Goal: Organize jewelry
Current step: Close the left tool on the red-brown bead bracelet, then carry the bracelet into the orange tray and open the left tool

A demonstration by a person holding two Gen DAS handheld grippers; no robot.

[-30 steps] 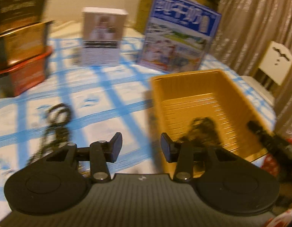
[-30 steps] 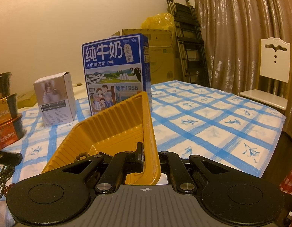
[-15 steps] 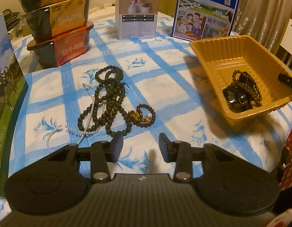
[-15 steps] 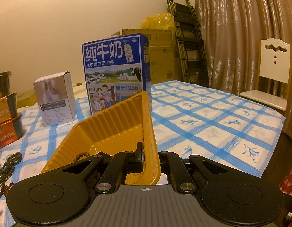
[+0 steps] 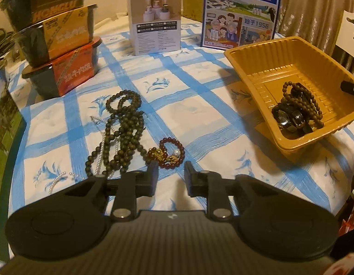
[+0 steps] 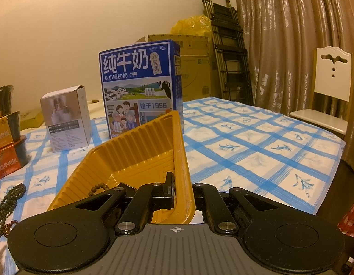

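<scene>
A yellow plastic tray (image 5: 252,68) sits tilted at the right; it holds a brown bead bracelet (image 5: 303,100) and a dark watch (image 5: 289,119). My right gripper (image 6: 183,192) is shut on the tray's near wall (image 6: 181,151). On the cloth lie a long dark bead necklace (image 5: 126,123), a dark red bead bracelet with a gold charm (image 5: 170,153) and a pearl strand (image 5: 101,146). My left gripper (image 5: 171,178) is open and empty, just in front of the red bracelet.
Stacked instant-food bowls (image 5: 59,45) stand at the back left, a white box (image 5: 156,32) and a blue milk carton (image 5: 241,11) at the back. A white chair (image 6: 330,87) and a folded ladder (image 6: 227,45) stand beyond the table's right edge.
My left gripper has swung away from the tray to the loose jewelry and closed in on the red bracelet. The right gripper has kept its hold on the tray.
</scene>
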